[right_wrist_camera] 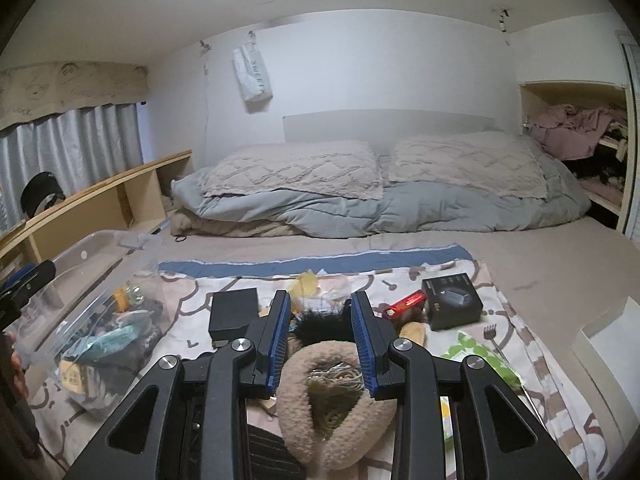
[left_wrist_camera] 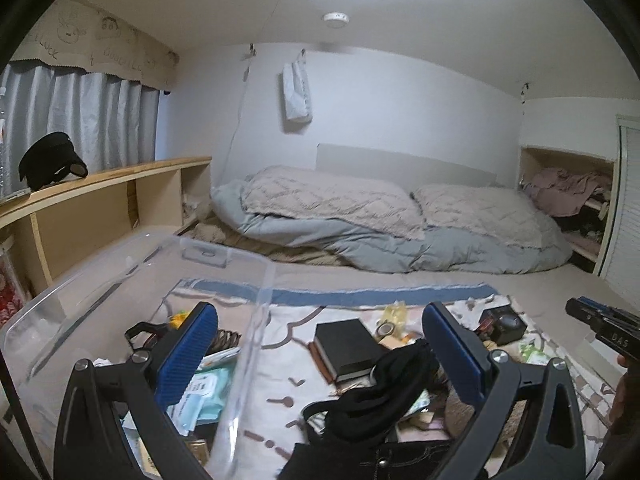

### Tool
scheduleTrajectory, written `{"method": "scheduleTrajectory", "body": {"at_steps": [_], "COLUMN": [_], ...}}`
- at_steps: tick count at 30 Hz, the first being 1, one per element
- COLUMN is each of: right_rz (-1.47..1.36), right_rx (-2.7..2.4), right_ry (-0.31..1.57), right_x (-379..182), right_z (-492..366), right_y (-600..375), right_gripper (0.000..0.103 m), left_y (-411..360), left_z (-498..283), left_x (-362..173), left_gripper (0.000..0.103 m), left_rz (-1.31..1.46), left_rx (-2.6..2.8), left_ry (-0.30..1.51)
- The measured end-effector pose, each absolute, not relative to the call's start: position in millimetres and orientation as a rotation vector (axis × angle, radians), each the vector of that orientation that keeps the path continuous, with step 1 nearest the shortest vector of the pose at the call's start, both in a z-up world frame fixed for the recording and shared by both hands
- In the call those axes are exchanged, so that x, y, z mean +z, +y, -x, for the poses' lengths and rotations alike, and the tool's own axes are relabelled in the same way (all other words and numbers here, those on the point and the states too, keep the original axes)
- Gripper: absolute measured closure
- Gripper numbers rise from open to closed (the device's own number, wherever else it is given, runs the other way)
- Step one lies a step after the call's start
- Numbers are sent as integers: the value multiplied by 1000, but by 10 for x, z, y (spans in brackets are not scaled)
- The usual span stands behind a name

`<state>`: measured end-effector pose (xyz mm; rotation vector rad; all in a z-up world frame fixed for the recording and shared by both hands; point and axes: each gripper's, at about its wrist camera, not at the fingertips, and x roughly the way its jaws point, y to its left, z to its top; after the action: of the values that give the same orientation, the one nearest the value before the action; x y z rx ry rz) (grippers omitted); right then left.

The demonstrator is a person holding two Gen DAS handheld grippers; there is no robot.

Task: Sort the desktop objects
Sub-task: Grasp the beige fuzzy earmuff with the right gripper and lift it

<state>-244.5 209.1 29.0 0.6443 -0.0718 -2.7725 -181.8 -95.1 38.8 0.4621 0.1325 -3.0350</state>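
Note:
My left gripper (left_wrist_camera: 320, 312) is open wide above the patterned blanket (left_wrist_camera: 288, 364). The wall of a clear plastic bin (left_wrist_camera: 120, 280) crosses between its fingers. A black book (left_wrist_camera: 344, 344) and a black cloth (left_wrist_camera: 392, 384) lie below them. In the right wrist view my right gripper (right_wrist_camera: 320, 298) stands narrowly open over a beige fluffy ring (right_wrist_camera: 304, 380) and a black fuzzy item (right_wrist_camera: 320, 326); neither pad presses on them. The bin (right_wrist_camera: 100, 264), with several items inside, sits left of it. The black book (right_wrist_camera: 234, 312), a red item (right_wrist_camera: 406, 304) and a black box (right_wrist_camera: 452, 300) lie around.
Pillows and a grey duvet (right_wrist_camera: 360, 208) are piled at the far end of the bed. A wooden shelf (left_wrist_camera: 100, 200) with a black cap (left_wrist_camera: 52, 160) runs along the left. A cupboard niche with clothes (right_wrist_camera: 576, 132) is at the right, and a white box (right_wrist_camera: 608, 352) at the bed's right edge.

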Motion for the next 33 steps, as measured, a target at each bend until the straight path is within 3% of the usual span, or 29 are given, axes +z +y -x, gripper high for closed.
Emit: {"method": "scheduleTrajectory", "body": {"at_steps": [1,3,7,10,23,33], "right_rz": [-639,-617,-564,-550,-634,-834], "right_rx": [-2779,-2801,-2808,-2845,-2989,-2927], "right_ry": [-77,-85,-78,-46,-64,-230], "right_x": [297,319,376,370,179,-205], "right_z": [2440,2408,2352,2360,2584,2864], "right_y": [2111,2138,2145,2153,2400,2629], "right_gripper": [41,22,19,1,0,0], "left_y": [-940,-939,-968,-973,-891,-737], "left_z": [1815,1811,1829,1839,1876,1971], "left_x": [396,407,397,369,318,163], "left_gripper": [0,0,0,0,0,0], "left_rz": [-452,-438,-429,-437,-441,-561], "left_rx": [-3039,-3044,-3043,-3041,-3037,-3076], "left_ry": [137,145,175,185,128,109]}}
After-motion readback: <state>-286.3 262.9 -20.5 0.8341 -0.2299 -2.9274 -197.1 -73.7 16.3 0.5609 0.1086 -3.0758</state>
